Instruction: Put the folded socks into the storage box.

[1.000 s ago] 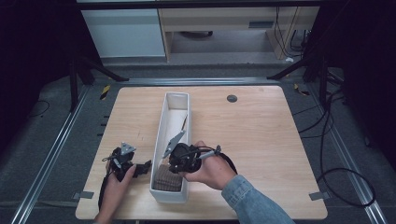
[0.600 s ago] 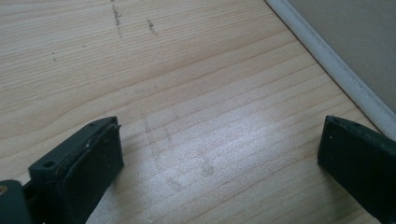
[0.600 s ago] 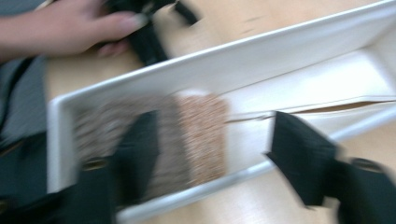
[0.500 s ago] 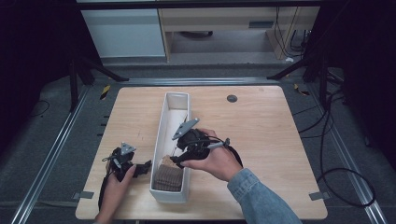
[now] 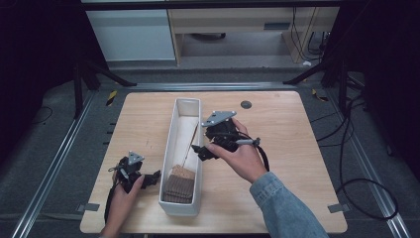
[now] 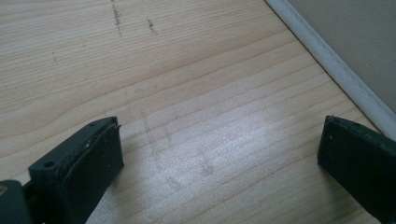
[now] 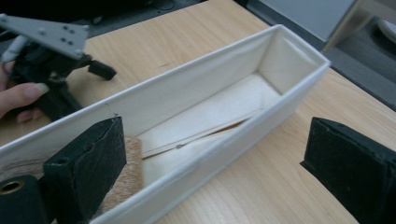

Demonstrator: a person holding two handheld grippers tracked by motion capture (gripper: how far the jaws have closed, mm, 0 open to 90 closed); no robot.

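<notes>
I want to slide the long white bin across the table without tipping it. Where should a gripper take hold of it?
Probably grip the white bin by a long side wall near its middle, coming from above with one jaw inside and one outside. The walls are thin and upright and the top is open. The brown stack fills the near end, so the emptier middle leaves room for the inner jaw.

Wooden table on a grey floor, dark room around it

A light wooden table (image 5: 297,129) with rounded corners fills the middle of the high view, standing on grey flooring (image 5: 44,163). Metal rails (image 5: 49,168) run along the floor at the left and right of the frame and across behind the table. At the top centre stands a pale cabinet (image 5: 133,34) beside a beige shelf unit (image 5: 237,25). Black cables (image 5: 356,163) loop over the floor at the right. Both upper corners are in darkness.
</notes>
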